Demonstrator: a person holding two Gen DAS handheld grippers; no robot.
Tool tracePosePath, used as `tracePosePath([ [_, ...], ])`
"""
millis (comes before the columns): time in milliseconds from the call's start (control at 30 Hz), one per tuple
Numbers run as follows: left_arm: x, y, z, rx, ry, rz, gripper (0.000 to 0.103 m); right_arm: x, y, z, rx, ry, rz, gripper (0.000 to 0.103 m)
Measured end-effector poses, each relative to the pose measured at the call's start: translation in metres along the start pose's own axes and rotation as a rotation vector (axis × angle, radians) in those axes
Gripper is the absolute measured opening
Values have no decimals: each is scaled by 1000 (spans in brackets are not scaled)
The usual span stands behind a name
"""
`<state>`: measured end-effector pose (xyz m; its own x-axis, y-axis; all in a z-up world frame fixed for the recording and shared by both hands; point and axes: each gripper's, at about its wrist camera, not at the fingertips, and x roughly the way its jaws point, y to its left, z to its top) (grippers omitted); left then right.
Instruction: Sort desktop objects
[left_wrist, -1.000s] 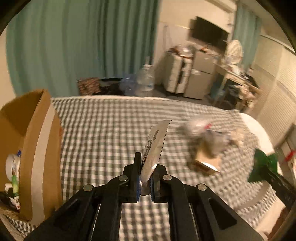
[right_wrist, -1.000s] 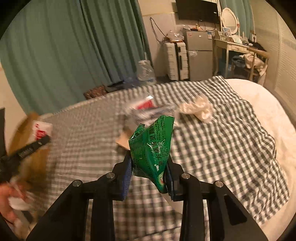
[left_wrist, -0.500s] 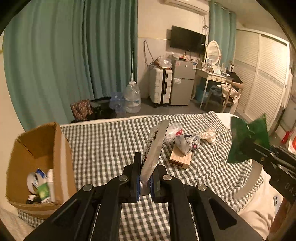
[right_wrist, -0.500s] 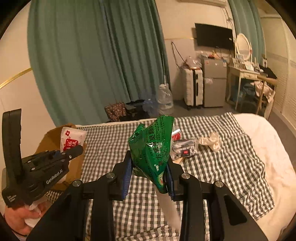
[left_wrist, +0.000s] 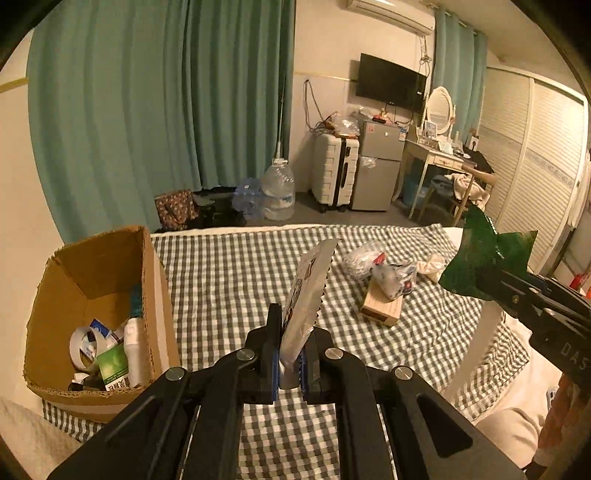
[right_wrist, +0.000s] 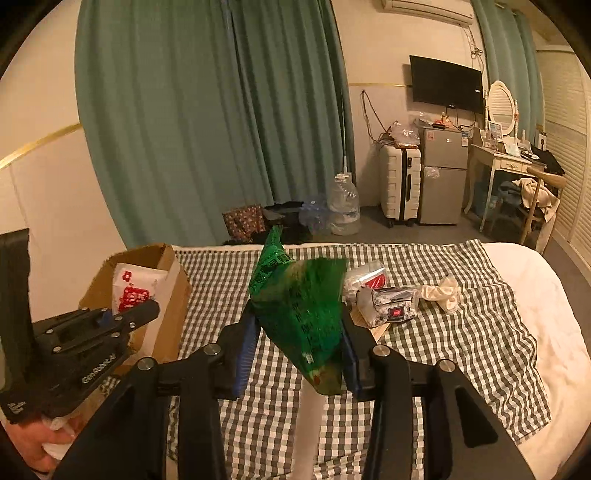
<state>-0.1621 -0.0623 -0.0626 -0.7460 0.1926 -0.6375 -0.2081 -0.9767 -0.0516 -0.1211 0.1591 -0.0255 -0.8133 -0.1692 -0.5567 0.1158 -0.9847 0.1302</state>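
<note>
**Two claws raised over the bed, a packet in each, box to the left**

Item 1. Left claw (left_wrist: 289, 363): clamped tight on a flat silver sachet (left_wrist: 304, 291) with a serrated edge, which stands upright between the pads. From the right wrist view the same sachet shows its white face with red print.

Item 2. Right claw (right_wrist: 297, 356): jaws opening, with a crumpled green snack bag (right_wrist: 299, 310) between them. The left pad appears to stand clear of it, while the bag leans on the right pad (whether that side grips at all cannot be told).

Item 3. Cardboard box (left_wrist: 147, 280): ahead and to the left of the left claw, open-topped, on the checked bedspread (left_wrist: 229, 273). It already holds a tape roll, a white bottle and small packs.

Item 4. Unsorted pile, ahead and to the right of both claws: a flat brown carton (left_wrist: 380, 310), foil wrappers and a crumpled pale cloth (right_wrist: 443, 293).

Handling note. The step in hand is probably delivery to the box. The green bag hangs well to the right of the box, over the bedspread, so a release here would likely miss; better to carry each claw above the box mouth first, then open fully. Light film may cling to a pad.
</note>
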Motion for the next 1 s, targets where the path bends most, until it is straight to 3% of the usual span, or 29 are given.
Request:
tracePosePath([
  [467,44,32,-29,-26,99,17,7,56,9,-17,-7,77,8,38],
  [700,49,38,-37,-21,116,23,7,67,12,-24,-10,85,-32,39],
  [800,49,38,-37,-21,117,26,7,64,13,-25,-10,79,-31,49],
  [867,48,38,-37,-21,113,27,7,62,13,-24,-12,67,-38,49],
  [967,47,36,-39,-19,112,26,7,56,14,-22,-15,37,-47,70],
  [1000,47,36,-38,-17,113,24,7,52,13,-22,-9,20,-55,73],
])
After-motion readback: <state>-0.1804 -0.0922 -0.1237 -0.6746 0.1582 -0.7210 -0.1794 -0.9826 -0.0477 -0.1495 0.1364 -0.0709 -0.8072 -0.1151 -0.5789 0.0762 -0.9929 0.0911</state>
